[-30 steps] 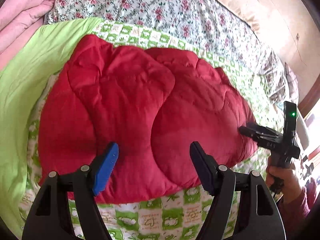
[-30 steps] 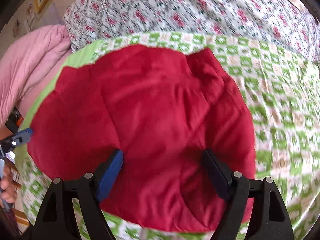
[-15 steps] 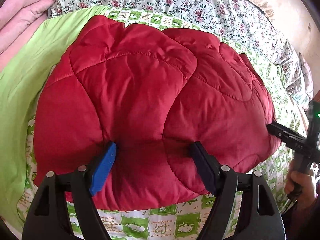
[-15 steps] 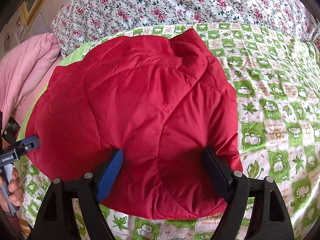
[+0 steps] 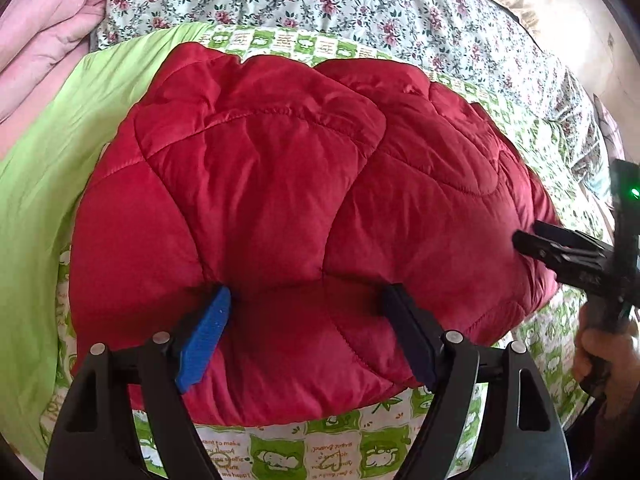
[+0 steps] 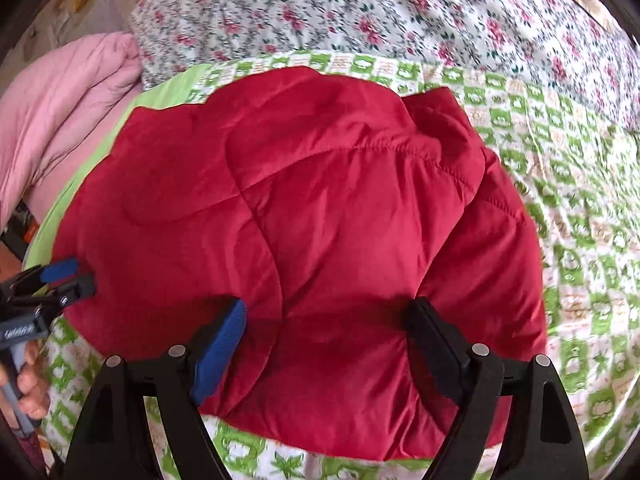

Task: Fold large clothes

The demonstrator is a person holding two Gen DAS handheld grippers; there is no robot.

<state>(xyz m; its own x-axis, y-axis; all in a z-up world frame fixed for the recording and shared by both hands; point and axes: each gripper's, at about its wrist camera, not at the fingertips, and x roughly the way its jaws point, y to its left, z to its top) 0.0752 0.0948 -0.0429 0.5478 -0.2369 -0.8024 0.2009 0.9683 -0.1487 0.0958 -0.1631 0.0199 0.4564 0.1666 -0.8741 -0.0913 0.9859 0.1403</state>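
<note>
A red quilted jacket (image 5: 260, 184) (image 6: 320, 200) lies folded in a puffy bundle on the green-checked bed cover (image 5: 280, 452). My left gripper (image 5: 306, 296) stands on its near edge, fingertips sunk into the padding. Its jaws are opening, with a bulge of padding between them and the pads not clamping it. My right gripper (image 6: 327, 307) rests the same way on the jacket's right part, jaws also opening over the padding. Each gripper shows in the other's view, the right gripper (image 5: 520, 240) and the left gripper (image 6: 78, 274) both at the jacket's edge.
A lime-green sheet (image 5: 48, 168) lies left of the jacket, a pink quilt (image 5: 44, 28) (image 6: 60, 112) beyond it. A floral cover (image 5: 340, 0) (image 6: 400, 12) spans the back. The checked cover (image 6: 580, 200) stretches right. A hand (image 5: 608, 356) holds each gripper's handle.
The left gripper has come down so its tips dig into the jacket, which now fills more of its view. The right gripper has shifted sideways along the jacket. Both jaws stand slightly wider.
</note>
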